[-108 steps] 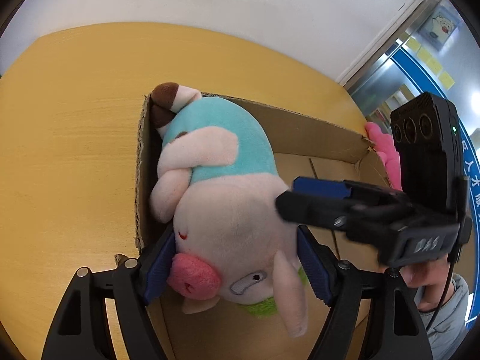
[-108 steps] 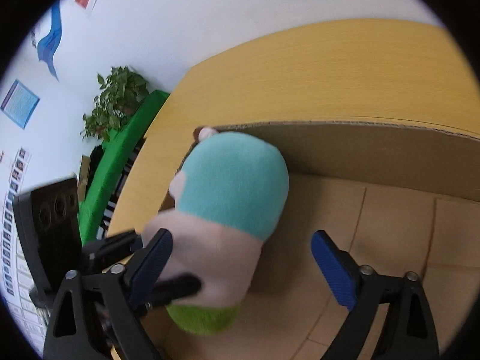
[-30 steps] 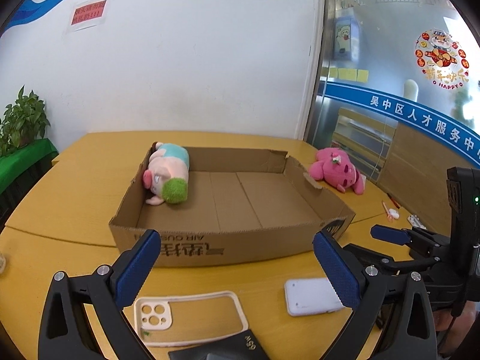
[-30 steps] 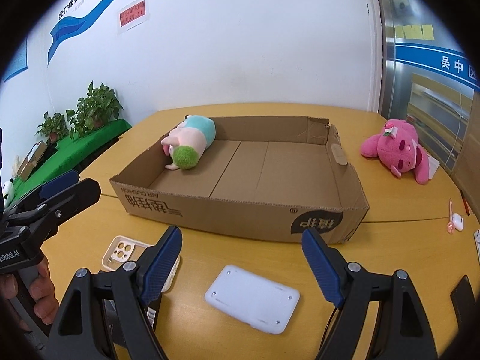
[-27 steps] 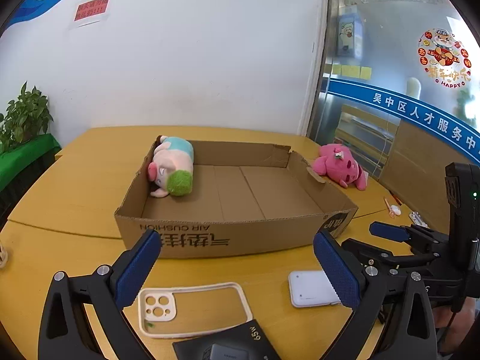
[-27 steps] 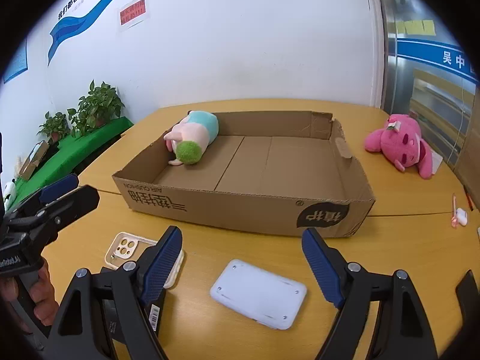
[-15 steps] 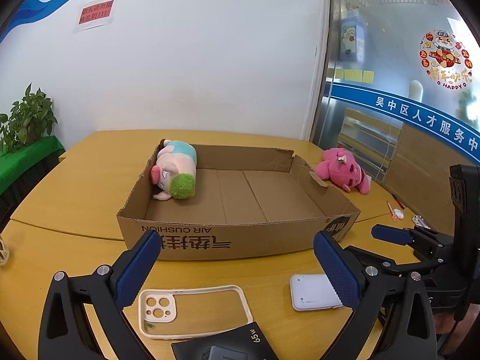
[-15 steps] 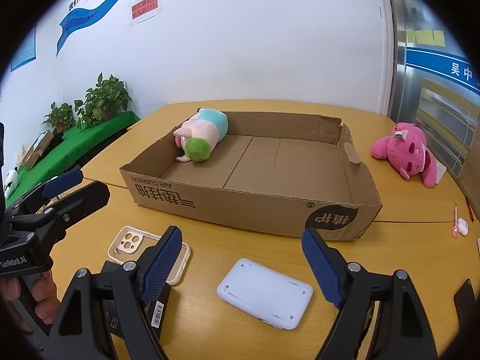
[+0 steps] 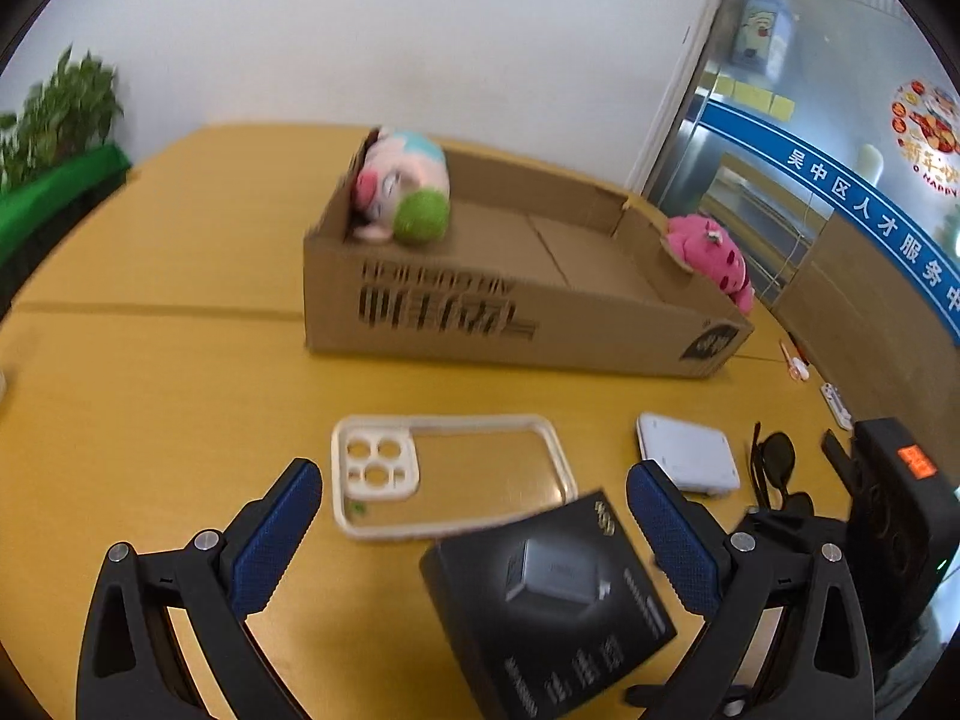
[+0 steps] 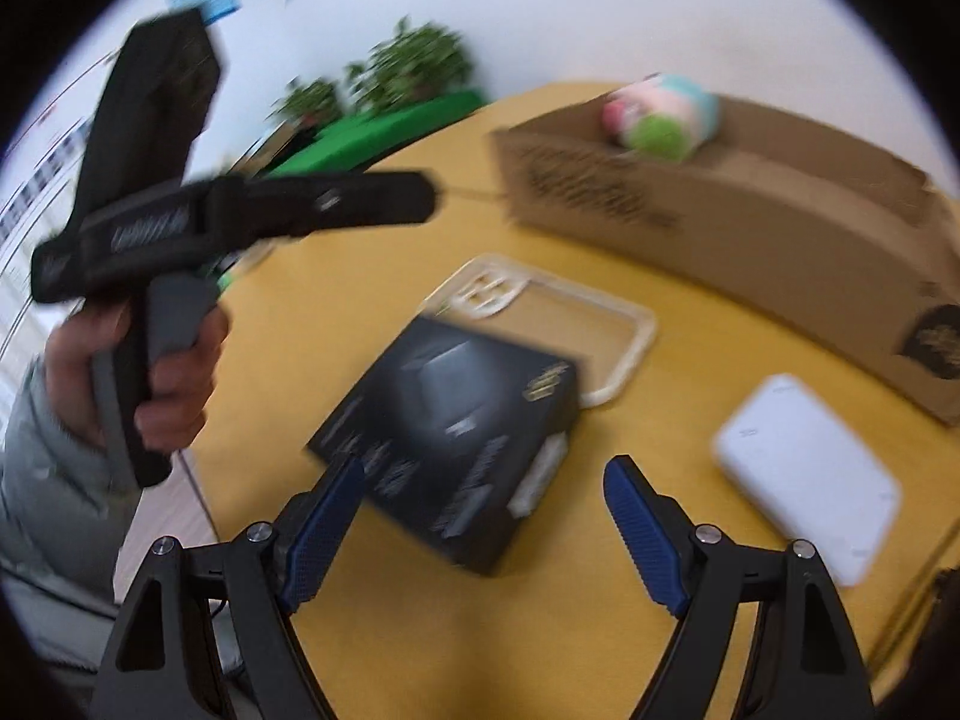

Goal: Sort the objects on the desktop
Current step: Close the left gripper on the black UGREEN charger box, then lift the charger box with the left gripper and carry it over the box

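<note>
Both hand-held grippers, left and right, stand spread and empty above the black box on the worktop; we judge approach underway, closing next.

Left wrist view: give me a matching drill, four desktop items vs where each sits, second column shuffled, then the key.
Items:
1. pig plush
2. pink plush
3. black box
4. white power bank

Places:
A. on the table outside the cardboard box, beyond its right end
B. nearest the camera, its corner lying over the phone case
C. inside the cardboard box, in its far left corner
D. flat on the table, just left of the sunglasses

Pairs: 1-C, 2-A, 3-B, 4-D
</note>
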`<state>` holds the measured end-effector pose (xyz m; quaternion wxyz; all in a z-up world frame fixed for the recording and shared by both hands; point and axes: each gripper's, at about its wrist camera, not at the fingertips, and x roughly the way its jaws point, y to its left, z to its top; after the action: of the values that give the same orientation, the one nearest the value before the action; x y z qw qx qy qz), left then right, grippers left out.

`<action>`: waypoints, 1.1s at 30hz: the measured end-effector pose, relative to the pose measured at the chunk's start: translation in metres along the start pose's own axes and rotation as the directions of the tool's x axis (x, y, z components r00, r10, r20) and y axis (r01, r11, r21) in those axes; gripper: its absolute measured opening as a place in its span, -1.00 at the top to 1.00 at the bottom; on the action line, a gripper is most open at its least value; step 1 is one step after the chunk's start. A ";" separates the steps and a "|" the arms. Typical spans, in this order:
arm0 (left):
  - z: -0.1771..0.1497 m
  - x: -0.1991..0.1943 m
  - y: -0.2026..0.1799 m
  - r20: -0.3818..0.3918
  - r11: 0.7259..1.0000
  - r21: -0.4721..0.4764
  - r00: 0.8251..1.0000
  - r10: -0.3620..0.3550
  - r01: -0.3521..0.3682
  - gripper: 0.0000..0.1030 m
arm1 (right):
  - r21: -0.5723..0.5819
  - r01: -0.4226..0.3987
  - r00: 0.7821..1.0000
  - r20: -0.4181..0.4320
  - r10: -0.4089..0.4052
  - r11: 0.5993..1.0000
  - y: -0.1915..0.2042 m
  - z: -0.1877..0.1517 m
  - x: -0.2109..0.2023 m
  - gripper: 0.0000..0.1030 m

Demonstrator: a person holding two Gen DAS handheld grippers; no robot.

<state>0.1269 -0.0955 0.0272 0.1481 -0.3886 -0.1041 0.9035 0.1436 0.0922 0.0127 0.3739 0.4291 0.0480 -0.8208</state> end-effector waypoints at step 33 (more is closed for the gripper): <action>0.065 -0.028 -0.061 0.143 0.977 0.090 0.968 -0.206 0.195 -0.56 | -0.157 0.254 0.949 0.232 -0.214 0.954 0.015 0.054 -0.032 -0.66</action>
<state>0.1088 -0.0532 0.1078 0.2447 -0.3005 -0.1198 0.9140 0.1283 0.0783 0.0734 0.3149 0.2934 0.1345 -0.8926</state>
